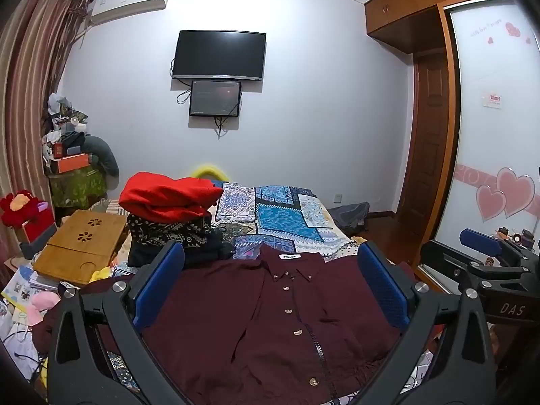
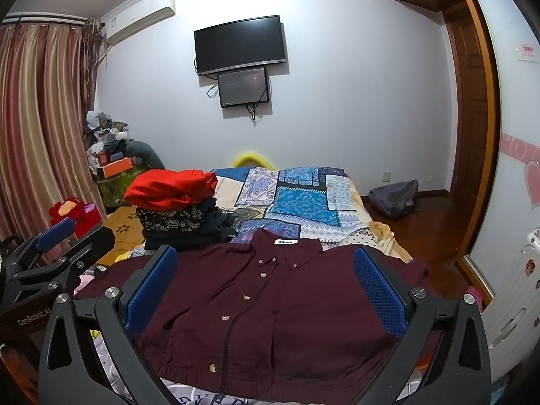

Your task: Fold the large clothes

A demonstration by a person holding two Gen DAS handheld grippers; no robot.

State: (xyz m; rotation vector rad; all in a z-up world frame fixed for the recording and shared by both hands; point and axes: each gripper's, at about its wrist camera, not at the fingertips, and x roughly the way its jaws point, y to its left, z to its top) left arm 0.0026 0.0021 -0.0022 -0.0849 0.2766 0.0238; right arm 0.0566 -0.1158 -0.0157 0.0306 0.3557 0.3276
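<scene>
A maroon button-up shirt [image 1: 270,317] lies spread flat, front up, collar away from me, on the near end of the bed; it also shows in the right wrist view [image 2: 270,303]. My left gripper [image 1: 270,280] is open and empty, held above the shirt with its blue pads wide apart. My right gripper [image 2: 266,280] is open and empty too, above the shirt. Each gripper shows at the other view's edge: the right gripper [image 1: 486,253] and the left gripper [image 2: 60,236].
A pile of folded clothes [image 1: 172,209] topped by a red garment stands on the bed's left side behind the shirt. A patchwork bedspread [image 1: 287,216] covers the bed. A wooden lap tray [image 1: 81,246] and clutter lie left. A wardrobe [image 1: 492,135] stands right. A backpack [image 2: 395,199] lies on the floor.
</scene>
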